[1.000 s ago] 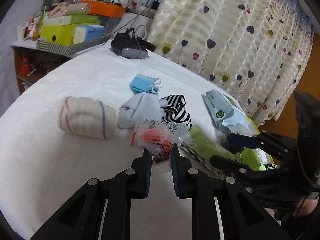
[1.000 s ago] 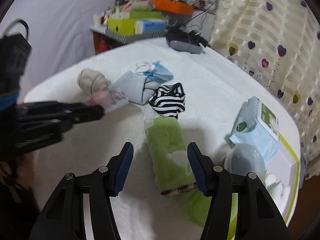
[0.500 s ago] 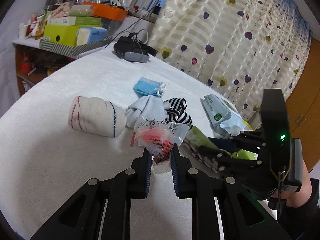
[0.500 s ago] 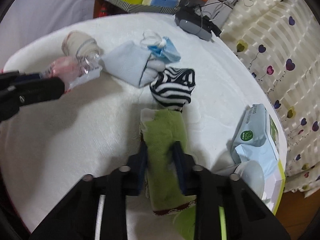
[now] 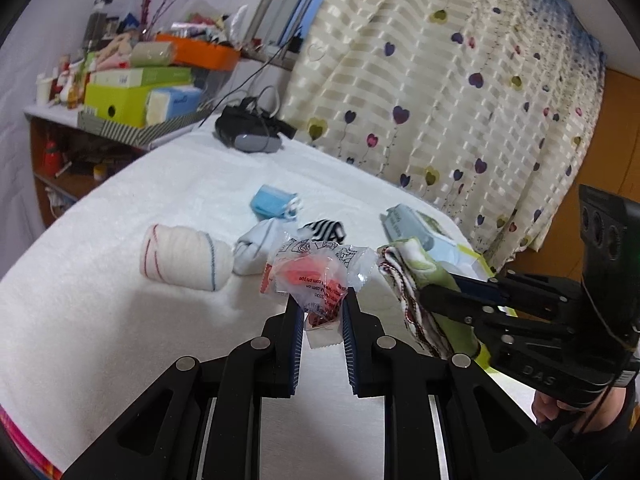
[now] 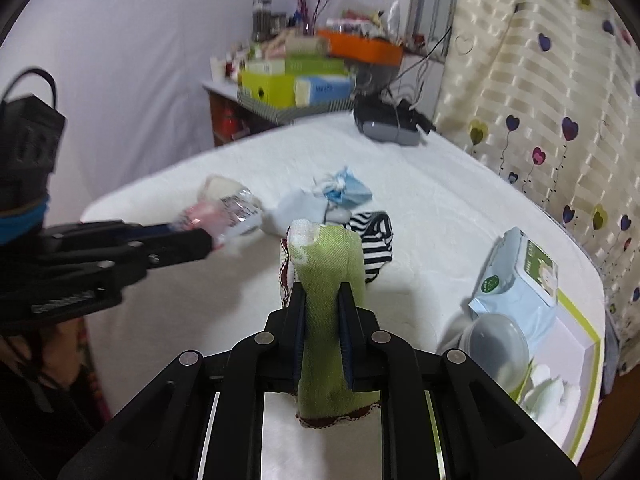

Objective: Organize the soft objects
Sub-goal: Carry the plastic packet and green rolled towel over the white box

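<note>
My left gripper (image 5: 320, 300) is shut on a clear packet with a red-pink thing inside (image 5: 316, 268), held above the white bed (image 5: 120, 320). My right gripper (image 6: 322, 288) is shut on a green cloth with a red-stitched edge (image 6: 328, 256), lifted off the bed and standing up between the pads. In the left wrist view the green cloth (image 5: 412, 264) hangs just right of the packet. On the bed lie a rolled white towel (image 5: 184, 258), a pale blue sock (image 5: 256, 248), a striped sock (image 5: 324, 230) and a blue face mask (image 5: 274, 204).
A pack of wipes (image 6: 520, 276) and a clear dome lid (image 6: 496, 344) sit in a white box with a green rim (image 6: 576, 344) at the bed's right edge. A black headset (image 5: 248, 136) lies at the far end. A cluttered shelf (image 5: 136, 96) stands far left; a heart-patterned curtain (image 5: 440, 100) hangs to the right.
My right gripper went from open over the green cloth to shut on it, then lifted it off the bed. My left gripper rose a little with the packet still held.
</note>
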Demonstrator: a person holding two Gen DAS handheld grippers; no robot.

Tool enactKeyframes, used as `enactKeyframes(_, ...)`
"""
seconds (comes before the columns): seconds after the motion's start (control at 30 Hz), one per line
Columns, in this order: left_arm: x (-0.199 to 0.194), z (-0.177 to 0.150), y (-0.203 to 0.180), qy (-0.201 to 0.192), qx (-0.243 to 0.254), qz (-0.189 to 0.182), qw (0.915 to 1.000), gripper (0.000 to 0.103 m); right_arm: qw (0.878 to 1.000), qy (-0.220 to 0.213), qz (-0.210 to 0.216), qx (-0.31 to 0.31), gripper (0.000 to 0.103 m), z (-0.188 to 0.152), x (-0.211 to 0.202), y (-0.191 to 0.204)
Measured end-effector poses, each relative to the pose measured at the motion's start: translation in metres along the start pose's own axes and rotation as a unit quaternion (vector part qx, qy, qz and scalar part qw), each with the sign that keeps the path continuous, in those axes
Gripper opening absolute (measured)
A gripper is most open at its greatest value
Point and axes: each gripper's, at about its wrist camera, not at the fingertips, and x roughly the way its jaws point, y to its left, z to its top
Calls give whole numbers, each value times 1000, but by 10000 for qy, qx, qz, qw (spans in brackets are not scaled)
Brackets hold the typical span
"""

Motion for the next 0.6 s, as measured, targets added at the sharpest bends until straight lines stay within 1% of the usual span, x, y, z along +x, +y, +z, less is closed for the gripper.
enactKeyframes(0.07, -5, 0, -10, -37, 82, -50, 9999, 17, 9998, -160, 39, 107, 15, -4, -14, -1)
enactKeyframes(0.23, -13, -1, -33, -89, 277, -197, 9994, 17, 9984, -484, -15, 294, 15, -13, -43, -6)
enactKeyframes(0.6, -17, -6, -83, -57, 692, -621, 9957, 17, 9919, -884, -354, 845, 16, -46, -98, -35)
